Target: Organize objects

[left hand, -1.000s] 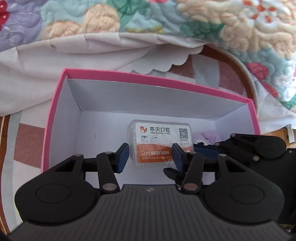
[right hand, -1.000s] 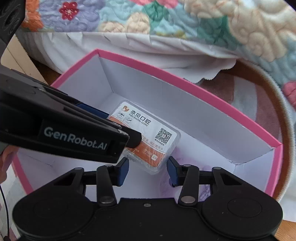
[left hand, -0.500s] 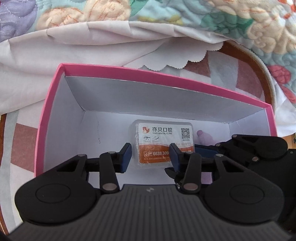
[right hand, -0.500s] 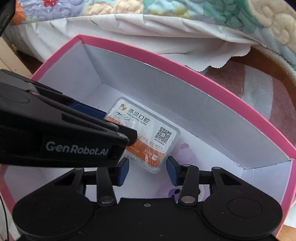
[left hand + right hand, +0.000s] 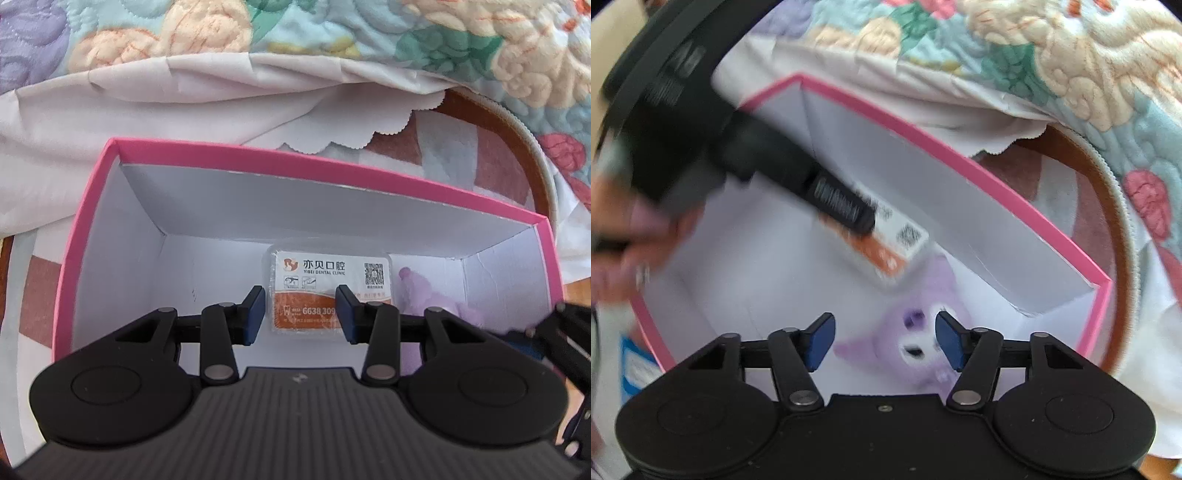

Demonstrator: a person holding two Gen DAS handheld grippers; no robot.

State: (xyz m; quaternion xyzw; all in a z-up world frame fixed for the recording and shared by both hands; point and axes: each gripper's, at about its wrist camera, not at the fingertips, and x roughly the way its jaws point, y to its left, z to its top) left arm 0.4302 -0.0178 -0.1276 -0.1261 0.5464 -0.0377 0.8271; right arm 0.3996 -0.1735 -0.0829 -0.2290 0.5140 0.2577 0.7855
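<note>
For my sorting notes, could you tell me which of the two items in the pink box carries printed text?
The clear dental clinic packet, lying flat by the pink box's far wall, with an orange-white label and QR code. The purple toy beside it has none.

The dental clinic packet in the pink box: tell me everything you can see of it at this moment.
The dental clinic packet is a small flat rectangle in clear, soft-looking wrap. Its label is white on top, with a logo, Chinese characters, "YIBEI DENTAL CLINIC" and a QR code, and orange below with a phone number. It lies flat, label up, on the white floor of the pink box near the far wall. The open left gripper hovers before it, not gripping. A purple plush toy lies just beside it.
</note>
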